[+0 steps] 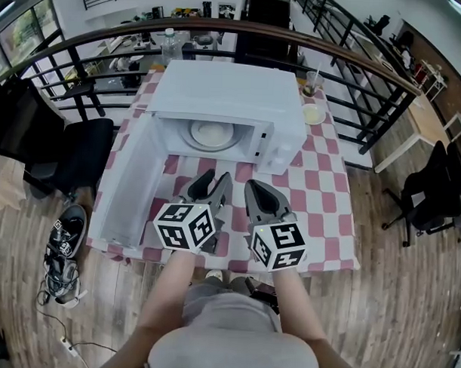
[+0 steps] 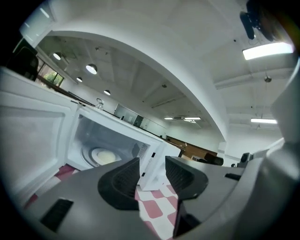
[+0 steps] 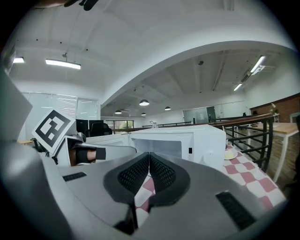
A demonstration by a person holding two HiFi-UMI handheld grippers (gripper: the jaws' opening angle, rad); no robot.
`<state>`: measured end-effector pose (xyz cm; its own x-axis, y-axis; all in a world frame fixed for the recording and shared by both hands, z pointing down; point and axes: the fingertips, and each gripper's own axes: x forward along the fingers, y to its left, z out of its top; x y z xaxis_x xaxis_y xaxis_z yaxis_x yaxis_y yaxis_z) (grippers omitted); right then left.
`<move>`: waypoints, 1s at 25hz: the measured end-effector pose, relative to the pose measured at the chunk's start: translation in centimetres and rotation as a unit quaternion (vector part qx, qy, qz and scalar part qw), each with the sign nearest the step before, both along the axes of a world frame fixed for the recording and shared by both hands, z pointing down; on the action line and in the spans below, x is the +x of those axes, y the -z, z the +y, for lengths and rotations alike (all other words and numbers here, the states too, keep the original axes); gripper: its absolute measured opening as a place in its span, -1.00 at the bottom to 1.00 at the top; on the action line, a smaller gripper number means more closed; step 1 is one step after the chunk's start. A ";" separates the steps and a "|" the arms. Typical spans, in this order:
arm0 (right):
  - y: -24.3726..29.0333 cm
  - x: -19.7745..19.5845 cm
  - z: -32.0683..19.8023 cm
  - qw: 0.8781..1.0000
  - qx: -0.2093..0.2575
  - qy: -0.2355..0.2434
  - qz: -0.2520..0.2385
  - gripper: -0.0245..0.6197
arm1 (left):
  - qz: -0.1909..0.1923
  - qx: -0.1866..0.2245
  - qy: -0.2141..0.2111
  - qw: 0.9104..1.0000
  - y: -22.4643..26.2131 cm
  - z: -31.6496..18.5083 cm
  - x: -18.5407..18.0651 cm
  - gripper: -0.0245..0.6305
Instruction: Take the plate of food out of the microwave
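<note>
**A:** What are the two grippers doing?

**B:** The left gripper (image 2: 152,165) has its jaws spread, with only the checked cloth showing between them. The right gripper (image 3: 149,158) has its jaws pressed together on nothing. They sit side by side, low over the near part of the bench (image 1: 332,206), pointing nearly level at the microwave (image 1: 241,89).

**A:** And the plate of food?

**B:** The plate of food (image 1: 212,133) lies on the turntable inside the microwave, well apart from both grippers. The door (image 1: 125,183) stands swung fully out to the left, so nothing blocks the opening.

**A:** How should the reach go?

**B:** In my judgement, send the spread left gripper in level. Slide one jaw under the plate's rim and one over it, close firmly, then draw it straight out without tipping. The right gripper would need to open if it is to steady the other side.

**A:** How are the arms held?

**B:** Both forearms (image 1: 174,287) run forward from the body, nearly parallel, with the marker cubes facing up
</note>
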<state>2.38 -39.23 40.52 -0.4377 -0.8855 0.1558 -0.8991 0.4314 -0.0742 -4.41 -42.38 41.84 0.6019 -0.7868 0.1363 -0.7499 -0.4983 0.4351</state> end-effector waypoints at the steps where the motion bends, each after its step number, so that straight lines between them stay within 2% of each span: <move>1: -0.3 -0.1 -0.3 1.000 -0.003 0.001 0.000 -0.84 | 0.016 -0.014 0.002 1.000 -0.3 -0.5 -0.2 -0.38; 4: -1.0 -0.3 -1.2 1.000 -0.009 0.007 0.000 -0.84 | 0.065 -0.048 0.012 0.997 -1.1 -1.9 -0.9 -0.19; 8: -1.4 -0.1 -2.3 1.000 -0.011 0.013 -0.001 -0.84 | 0.120 -0.083 0.034 0.989 -2.4 -3.4 -1.5 -0.19; 11: -1.8 -0.2 -3.0 1.000 -0.013 0.018 -0.003 -0.84 | 0.179 -0.124 0.049 0.975 -3.9 -4.5 -1.7 -0.19; 14: -2.3 -0.2 -3.5 1.000 -0.013 0.021 -0.006 -0.84 | 0.220 -0.155 0.063 0.961 -5.6 -5.6 -1.9 -0.19; 17: -3.4 -0.3 -4.0 1.000 -0.018 0.021 -0.008 -0.84 | 0.241 -0.180 0.077 0.951 -7.2 -6.6 -2.0 -0.19; 25: -5.7 -1.0 -5.6 0.999 -0.043 0.020 -0.010 -0.84 | 0.264 -0.225 0.119 0.930 -10.5 -10.0 -2.8 -0.19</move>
